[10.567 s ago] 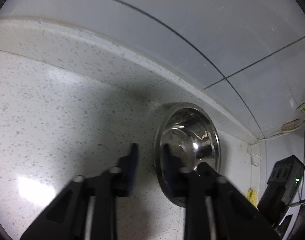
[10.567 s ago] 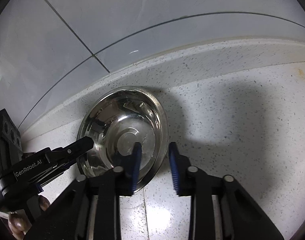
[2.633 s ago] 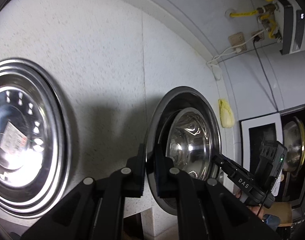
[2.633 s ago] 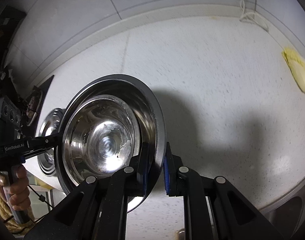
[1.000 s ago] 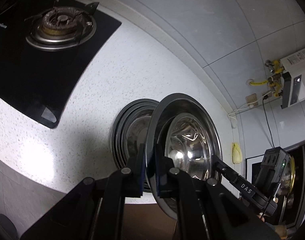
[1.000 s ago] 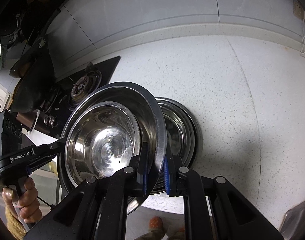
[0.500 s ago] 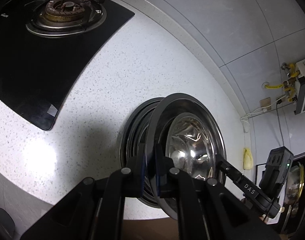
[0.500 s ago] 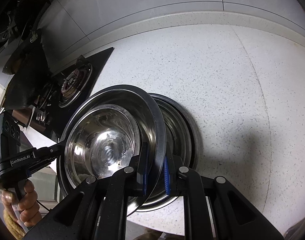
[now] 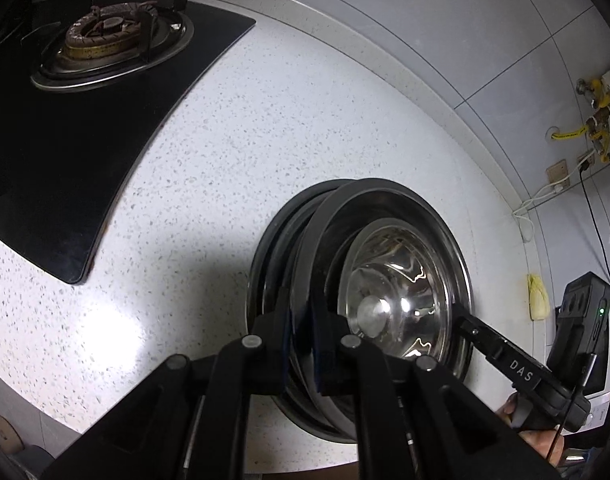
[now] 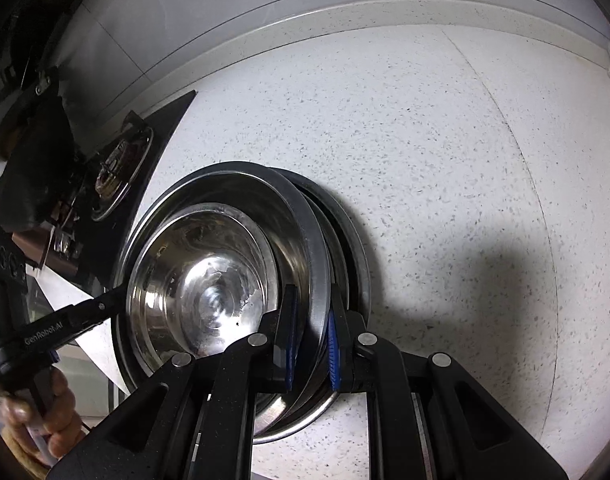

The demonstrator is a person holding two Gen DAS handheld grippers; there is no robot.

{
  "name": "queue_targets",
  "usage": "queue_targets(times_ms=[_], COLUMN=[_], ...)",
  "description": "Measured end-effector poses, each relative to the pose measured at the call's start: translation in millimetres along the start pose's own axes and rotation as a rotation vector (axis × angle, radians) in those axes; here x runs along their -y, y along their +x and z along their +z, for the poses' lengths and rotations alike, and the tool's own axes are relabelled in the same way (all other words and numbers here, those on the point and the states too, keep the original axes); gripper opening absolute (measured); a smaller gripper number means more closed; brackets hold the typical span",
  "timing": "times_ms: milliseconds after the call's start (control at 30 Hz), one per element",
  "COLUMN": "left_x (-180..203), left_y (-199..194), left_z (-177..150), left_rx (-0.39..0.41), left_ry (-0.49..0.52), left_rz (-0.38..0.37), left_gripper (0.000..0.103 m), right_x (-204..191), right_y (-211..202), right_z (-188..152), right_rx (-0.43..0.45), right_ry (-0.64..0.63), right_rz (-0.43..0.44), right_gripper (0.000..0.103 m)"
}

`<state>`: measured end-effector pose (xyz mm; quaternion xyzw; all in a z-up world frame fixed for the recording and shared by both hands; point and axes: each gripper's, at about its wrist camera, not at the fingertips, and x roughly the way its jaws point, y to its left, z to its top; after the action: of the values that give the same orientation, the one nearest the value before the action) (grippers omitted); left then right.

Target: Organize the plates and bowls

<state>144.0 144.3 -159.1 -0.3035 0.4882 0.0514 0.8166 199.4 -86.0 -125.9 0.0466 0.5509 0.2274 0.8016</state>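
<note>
A large steel bowl (image 9: pixel 389 216) (image 10: pixel 301 216) with a smaller steel bowl (image 9: pixel 389 300) (image 10: pixel 201 292) nested inside is held between both grippers. My left gripper (image 9: pixel 303 332) is shut on the large bowl's left rim. My right gripper (image 10: pixel 311 340) is shut on its right rim. The bowls sit in or just above a stack of steel plates (image 9: pixel 265 264) (image 10: pixel 357 232) on the speckled white counter (image 9: pixel 245 140); contact is hidden. Each view shows the other gripper across the bowl.
A black gas hob (image 9: pixel 65 120) with a burner (image 9: pixel 105 32) lies to the left of the stack. The tiled wall runs behind the counter (image 10: pixel 425 120). A yellow rag (image 9: pixel 537 296) lies far right near the wall. The counter's front edge is close below.
Both grippers have carried the nested bowls left along the counter from near the wall, then lowered them over the plate stack. Both grips stay shut.
</note>
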Motion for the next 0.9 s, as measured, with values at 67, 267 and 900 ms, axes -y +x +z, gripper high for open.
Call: queue_targets(times_ms=[67, 267, 900], left_x=[4, 16, 34], left_y=[-1, -18, -92], left_z=[0, -7, -60], left_rx=[0.017, 0.143, 0.268], left_ry=[0.035, 0.165, 0.275], left_rz=[0.02, 0.108, 0.181], left_gripper=[0.009, 0.015, 0.015], right_x=[-1, -8, -37], right_y=[-1, -14, -70], right_z=[-1, -8, -53], right_rx=[0.012, 0.078, 0.186], right_ry=[-0.012, -0.022, -0.011], right_rz=[-0.018, -0.085, -0.2], right_gripper=[0.012, 0.012, 0.016])
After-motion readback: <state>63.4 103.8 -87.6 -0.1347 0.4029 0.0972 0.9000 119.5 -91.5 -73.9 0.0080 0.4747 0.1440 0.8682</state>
